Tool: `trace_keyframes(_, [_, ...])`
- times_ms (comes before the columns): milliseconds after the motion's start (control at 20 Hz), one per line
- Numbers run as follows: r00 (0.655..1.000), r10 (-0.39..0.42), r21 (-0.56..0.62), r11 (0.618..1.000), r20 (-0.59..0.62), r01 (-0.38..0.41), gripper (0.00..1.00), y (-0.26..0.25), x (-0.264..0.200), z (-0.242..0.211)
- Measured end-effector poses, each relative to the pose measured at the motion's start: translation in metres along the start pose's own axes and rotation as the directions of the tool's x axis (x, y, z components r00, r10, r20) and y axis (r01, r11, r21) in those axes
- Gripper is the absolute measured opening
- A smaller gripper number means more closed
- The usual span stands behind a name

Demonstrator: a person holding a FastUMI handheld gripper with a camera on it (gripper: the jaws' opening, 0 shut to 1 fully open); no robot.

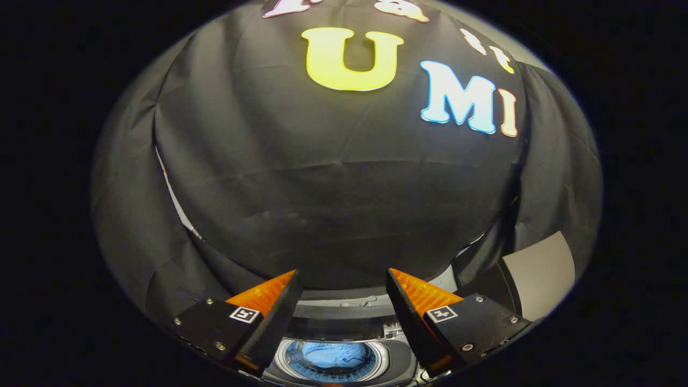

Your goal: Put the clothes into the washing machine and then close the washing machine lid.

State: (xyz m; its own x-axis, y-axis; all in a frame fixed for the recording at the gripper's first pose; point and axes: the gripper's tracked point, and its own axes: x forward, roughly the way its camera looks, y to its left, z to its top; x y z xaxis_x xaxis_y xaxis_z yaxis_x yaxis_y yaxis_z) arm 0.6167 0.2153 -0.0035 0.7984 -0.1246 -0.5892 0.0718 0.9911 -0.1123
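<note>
Clothes point(333, 355) are lying inside the washing machine point(395, 359) drum, below and between the fingers; the claw point(341, 301) is hovering wide, holding nothing.

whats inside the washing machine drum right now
Blue clothes lie bunched in the washing machine drum, seen between the open gripper jaws. Whatever lies under them is covered.
</note>
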Motion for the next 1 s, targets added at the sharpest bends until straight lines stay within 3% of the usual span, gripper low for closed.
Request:
trace_keyframes(550, [0.991, 0.025, 0.079, 0.997, -0.128, -0.015, 0.97, -0.01, 0.029, -0.027])
trace_keyframes(1000, [0.997, 0.001, 0.042, 0.999, -0.081, 0.002, 0.98, -0.004, 0.013, -0.036])
